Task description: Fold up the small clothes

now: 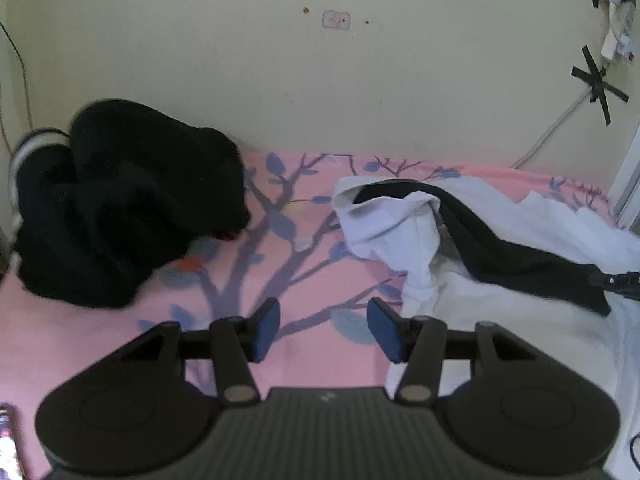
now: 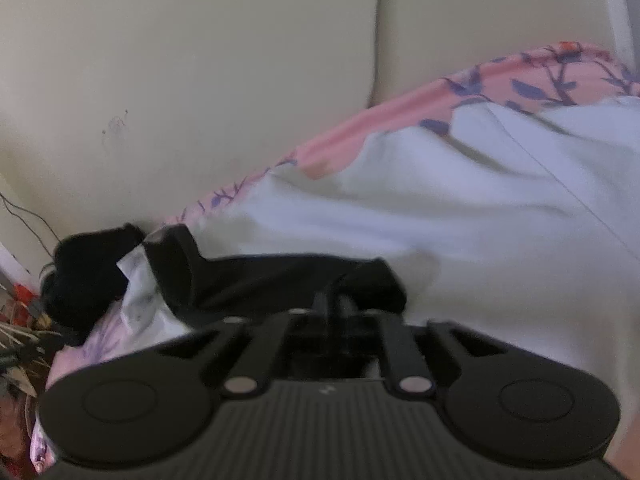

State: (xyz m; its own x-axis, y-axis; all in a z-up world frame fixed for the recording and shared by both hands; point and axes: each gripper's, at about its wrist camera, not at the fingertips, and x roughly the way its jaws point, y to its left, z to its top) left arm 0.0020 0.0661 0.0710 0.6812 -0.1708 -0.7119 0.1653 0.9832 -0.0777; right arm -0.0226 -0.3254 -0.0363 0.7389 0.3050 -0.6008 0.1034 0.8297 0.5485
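While my right tongs (image 2: 340,312) pinch the black garment (image 2: 280,280) lying across white cloth (image 2: 480,220) near the bed's (image 1: 100,340) far edge, my left tongs (image 1: 324,328) hover half-open, empty. Lifting may drag the white cloth along.

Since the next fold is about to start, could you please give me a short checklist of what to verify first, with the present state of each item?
1. Right gripper closed on the black strip of the white garment: ok, its jaws are shut on the strip's end.
2. Left gripper free to grab: ok, jaws apart, nothing between them, over the pink sheet.
3. White garment lying flat: not ok, it is bunched near its collar.
4. Black pile apart from the white garment: ok, bare sheet lies between them.
5. Garment's far hem position: cannot tell, out of view.
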